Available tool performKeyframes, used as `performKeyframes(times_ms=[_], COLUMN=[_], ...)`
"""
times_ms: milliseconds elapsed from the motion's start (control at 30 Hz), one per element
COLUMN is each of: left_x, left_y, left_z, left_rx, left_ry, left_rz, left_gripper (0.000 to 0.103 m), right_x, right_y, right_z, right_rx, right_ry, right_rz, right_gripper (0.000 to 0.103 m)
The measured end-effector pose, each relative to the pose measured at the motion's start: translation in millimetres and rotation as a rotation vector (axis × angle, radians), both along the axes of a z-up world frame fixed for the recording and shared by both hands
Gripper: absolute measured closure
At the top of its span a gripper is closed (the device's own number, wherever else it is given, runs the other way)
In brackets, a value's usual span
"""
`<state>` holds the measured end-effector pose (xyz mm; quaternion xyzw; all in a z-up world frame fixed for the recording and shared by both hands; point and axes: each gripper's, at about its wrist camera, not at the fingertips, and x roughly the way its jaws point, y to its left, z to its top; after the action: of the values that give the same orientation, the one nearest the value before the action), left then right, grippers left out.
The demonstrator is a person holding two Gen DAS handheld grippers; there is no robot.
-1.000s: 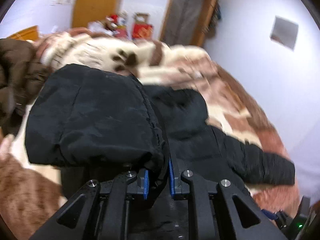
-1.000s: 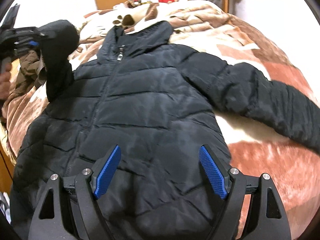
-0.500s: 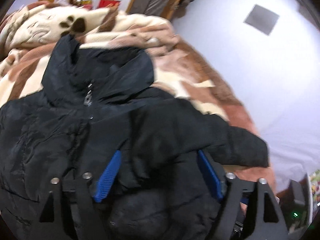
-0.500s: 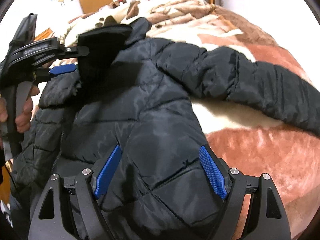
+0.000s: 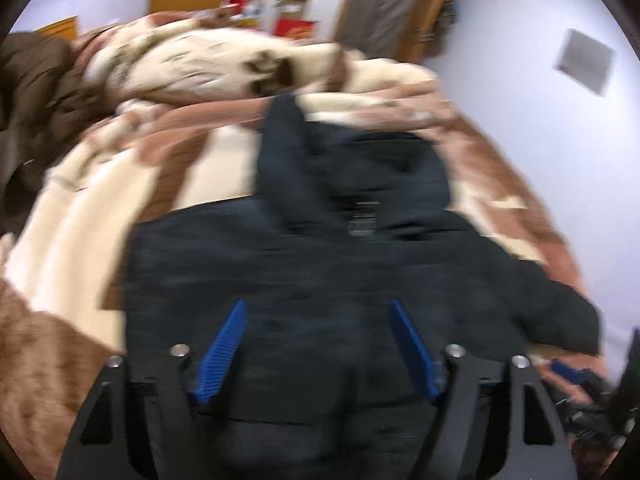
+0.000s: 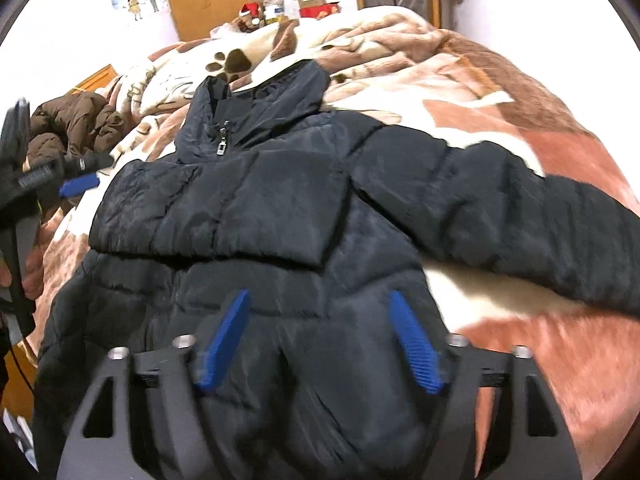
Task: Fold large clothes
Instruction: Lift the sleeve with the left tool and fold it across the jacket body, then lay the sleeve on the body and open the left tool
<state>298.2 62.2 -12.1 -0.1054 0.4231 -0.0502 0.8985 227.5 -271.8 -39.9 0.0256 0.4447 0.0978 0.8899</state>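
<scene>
jacket: black puffer jacket [image 6: 256, 216] lying front-up on the bed [image 6: 540, 340], collar toward the far end, zipper done up

folded sleeve: one sleeve [image 6: 224, 216] is already laid across the chest, but it's puffy and just sitting there, so I'd guess it springs back or slides off if the body gets tugged

other sleeve: the second sleeve [image 6: 520, 216] is stretched out flat to the side on the blanket, not folded in yet

left gripper: left gripper [image 5: 316, 344] is spread over the jacket with nothing pinched, jaws just narrowed a little. View's really blurry, so a grab now could miss or catch two layers at once

right gripper: right gripper [image 6: 320, 340] is hovering open over the lower front, jaws just came in some, holding nothing

slip risk: the fabric looks slick and thick, so a shallow pinch probably slips out mid-fold

bed: the plush blanket [image 6: 420, 52] is rumpled, so it could bunch under the jacket and skew the fold

clutter: brown coat [image 6: 76, 124] is well off to the side, probably fine
</scene>
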Motion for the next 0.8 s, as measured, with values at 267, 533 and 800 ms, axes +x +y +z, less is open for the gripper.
performKeyframes(times_ms=[267, 533, 800], left_x=[40, 50, 41], left_y=[58, 43, 70], left_z=[-57, -90, -28], left_rx=[0.021, 0.045, 0.038], left_ry=[0.071, 0.076, -0.046], left_rz=[0.127, 0.1, 0.118], left_gripper=[0.043, 0.042, 0.043], right_x=[87, 129, 113], right_y=[38, 34, 19], right_z=[-29, -64, -12], right_rx=[-0.052, -0.116, -0.048], right_ry=[0.046, 0.07, -0.027], right_rz=[0.033, 0.018, -0.007], right_gripper=[0.054, 0.054, 0.054])
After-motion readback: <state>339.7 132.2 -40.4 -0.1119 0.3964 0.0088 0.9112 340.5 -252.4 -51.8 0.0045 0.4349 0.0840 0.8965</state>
